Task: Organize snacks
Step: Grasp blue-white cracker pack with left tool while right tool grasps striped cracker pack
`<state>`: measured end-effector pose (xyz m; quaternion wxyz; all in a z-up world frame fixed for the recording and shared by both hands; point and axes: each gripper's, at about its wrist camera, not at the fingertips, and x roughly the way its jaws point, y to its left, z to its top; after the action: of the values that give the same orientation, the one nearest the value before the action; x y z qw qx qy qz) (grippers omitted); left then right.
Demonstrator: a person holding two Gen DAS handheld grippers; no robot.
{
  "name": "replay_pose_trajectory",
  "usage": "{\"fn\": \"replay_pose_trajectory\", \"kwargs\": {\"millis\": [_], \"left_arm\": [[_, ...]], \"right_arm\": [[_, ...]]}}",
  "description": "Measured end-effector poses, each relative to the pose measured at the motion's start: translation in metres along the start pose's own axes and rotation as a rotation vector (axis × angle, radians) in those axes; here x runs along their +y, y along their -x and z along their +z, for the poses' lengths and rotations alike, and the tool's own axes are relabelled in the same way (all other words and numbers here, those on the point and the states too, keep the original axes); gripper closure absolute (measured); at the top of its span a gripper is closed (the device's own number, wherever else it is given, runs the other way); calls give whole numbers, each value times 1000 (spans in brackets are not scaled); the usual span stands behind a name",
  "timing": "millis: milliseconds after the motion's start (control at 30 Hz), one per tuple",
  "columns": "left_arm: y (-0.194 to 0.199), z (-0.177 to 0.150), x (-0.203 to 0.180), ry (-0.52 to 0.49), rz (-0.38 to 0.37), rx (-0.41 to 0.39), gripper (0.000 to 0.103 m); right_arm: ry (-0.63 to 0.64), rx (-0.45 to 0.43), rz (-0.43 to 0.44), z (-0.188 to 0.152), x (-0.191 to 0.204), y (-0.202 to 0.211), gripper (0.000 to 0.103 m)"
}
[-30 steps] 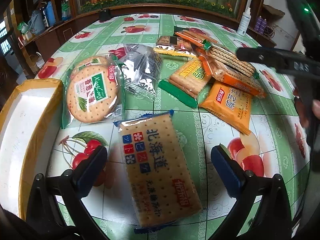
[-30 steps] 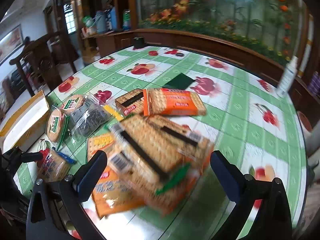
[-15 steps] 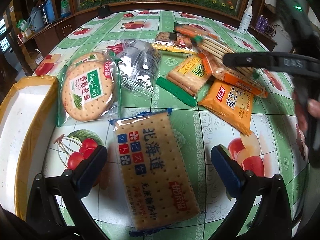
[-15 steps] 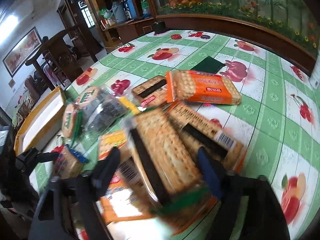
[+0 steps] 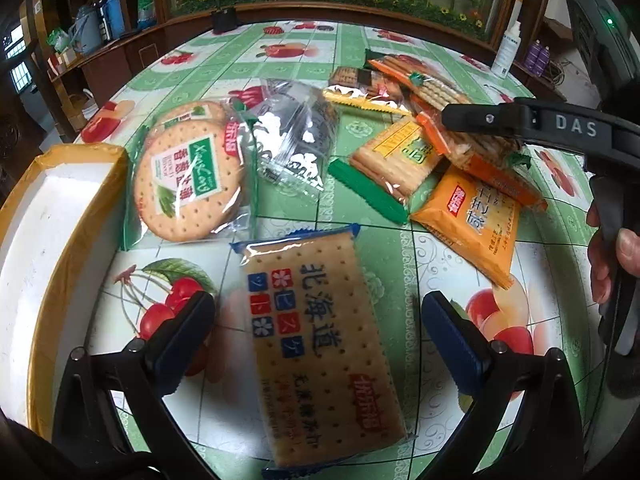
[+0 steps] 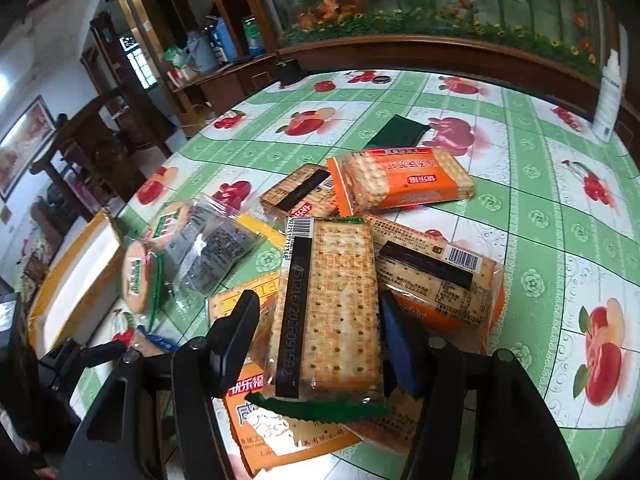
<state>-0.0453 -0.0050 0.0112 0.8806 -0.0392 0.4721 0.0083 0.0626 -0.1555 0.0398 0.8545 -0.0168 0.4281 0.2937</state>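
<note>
Cracker pack (image 6: 326, 304) between right fingers (image 6: 236, 336) (closing, edges touched)

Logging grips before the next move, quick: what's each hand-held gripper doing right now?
Left hand-held gripper: open, holding nothing, straddling the blue-edged cracker pack.
Right hand-held gripper: closing on the green-edged cracker pack.

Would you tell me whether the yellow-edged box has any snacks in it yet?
Empty as far as visible: the box shows only bare white floor; all packets lie on the tablecloth.
</note>
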Motion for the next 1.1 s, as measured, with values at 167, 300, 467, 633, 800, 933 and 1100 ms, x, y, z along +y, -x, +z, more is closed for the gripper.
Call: {"fn": "replay_pose_trajectory", "kwargs": {"millis": [167,300,467,633,800,933,1100], "left_arm": [[2,1,5,7,-8,-19,41],[5,-2,6,-21,-22,-22,42],[13,-10,7,-45,-70,2,44],[34,-18,8,-82,-89,-27,45],[57,-20,12,-100,-100,-65,46],[72,-19,22,-101,-139,-76,46],[97,-15,40,-97,-135,-123,46]], "right_arm": [[-13,-15,-4,-9,0,9,57],[3,-35,-31,-21,6,17,57],[-20,-58,-38,-35,10,30,57],[-63,-93,-5,-48,15,42,57],[-62,-112,17,-54,31,50,57],[-65,-131,42,-54,44,54,57],[-33,-145,65,-51,69,56,57]]}}
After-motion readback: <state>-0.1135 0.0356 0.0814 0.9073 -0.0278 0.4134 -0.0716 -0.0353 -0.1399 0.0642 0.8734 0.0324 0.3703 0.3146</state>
